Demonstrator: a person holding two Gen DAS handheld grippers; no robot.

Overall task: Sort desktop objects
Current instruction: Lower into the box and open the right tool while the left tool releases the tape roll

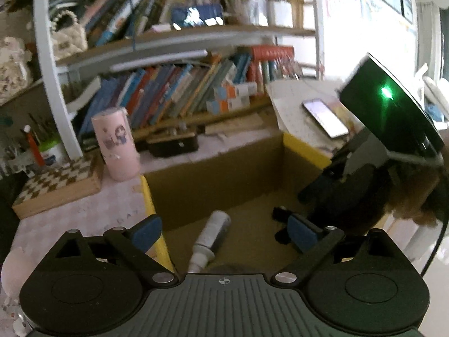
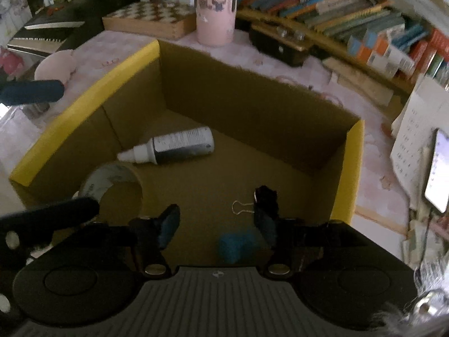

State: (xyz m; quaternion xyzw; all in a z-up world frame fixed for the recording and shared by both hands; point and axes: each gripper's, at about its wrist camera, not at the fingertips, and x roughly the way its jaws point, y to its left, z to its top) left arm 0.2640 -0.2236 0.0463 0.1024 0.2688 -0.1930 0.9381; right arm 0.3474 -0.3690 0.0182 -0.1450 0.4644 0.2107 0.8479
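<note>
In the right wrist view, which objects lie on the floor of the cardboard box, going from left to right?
Tape roll → bottle, lying on its side with its white cap toward the left → blue fuzzy object → binder clip, its wire handle pointing left.

The cardboard box [image 2: 252,106] was brown inside, with bright yellow rims on its left and right walls. In it lay a bottle [image 2: 174,147] with a white cap and nozzle and a dark, grey-black body with a pale printed label, a whitish tape roll [image 2: 112,179] with a brown core, a black binder clip [image 2: 265,196] with silver wire handles, and a teal-blue fuzzy thing [image 2: 234,245]. Far behind the box stood a pale pink cylinder [image 2: 216,8] bearing a cartoon figure, left of it a wooden board [image 2: 151,14] chequered brown and white. The finger pads [image 1: 147,233] were blue.
</note>
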